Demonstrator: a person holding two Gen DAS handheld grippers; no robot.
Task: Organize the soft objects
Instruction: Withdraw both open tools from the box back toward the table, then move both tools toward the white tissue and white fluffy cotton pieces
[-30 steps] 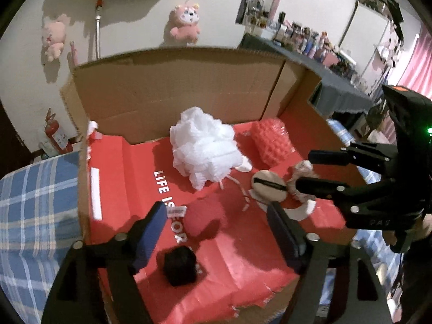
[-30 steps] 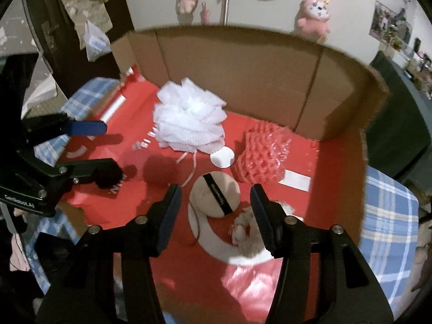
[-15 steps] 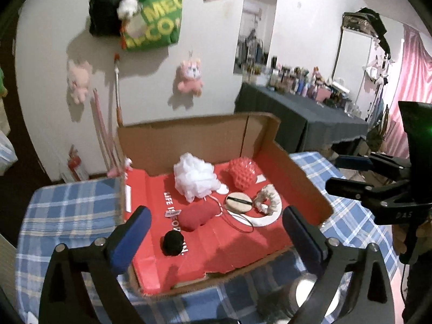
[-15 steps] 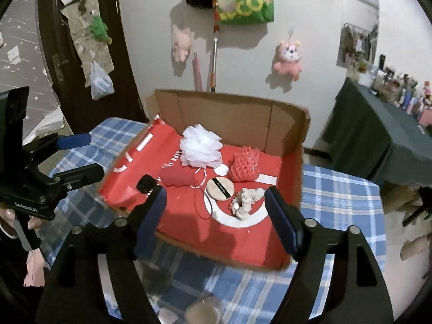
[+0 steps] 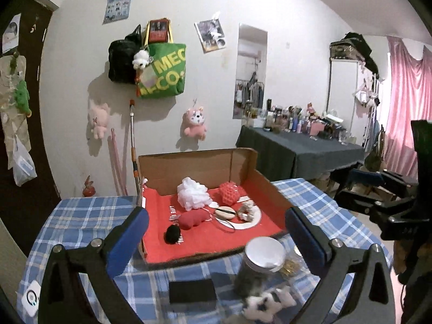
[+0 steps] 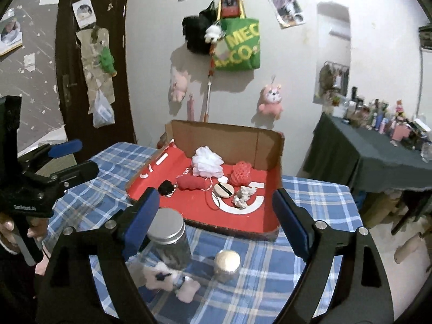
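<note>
Here both hand-held grippers, left (image 5: 216, 239) and right (image 6: 214, 222), are hanging spread wide and empty above the tabletop (image 6: 270, 264), while the small plush toy (image 6: 172, 279) is lying just below, nearer the right one.

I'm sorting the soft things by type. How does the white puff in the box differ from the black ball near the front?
The white puff is frilly and much bigger; the black ball is small, dark and fuzzy. The white puff sits near the back cardboard wall, while the black ball lies near the open front edge of the box. The white puff trails a cord; the black ball shows none. Both rest loose on the red liner, held by neither tool.
</note>
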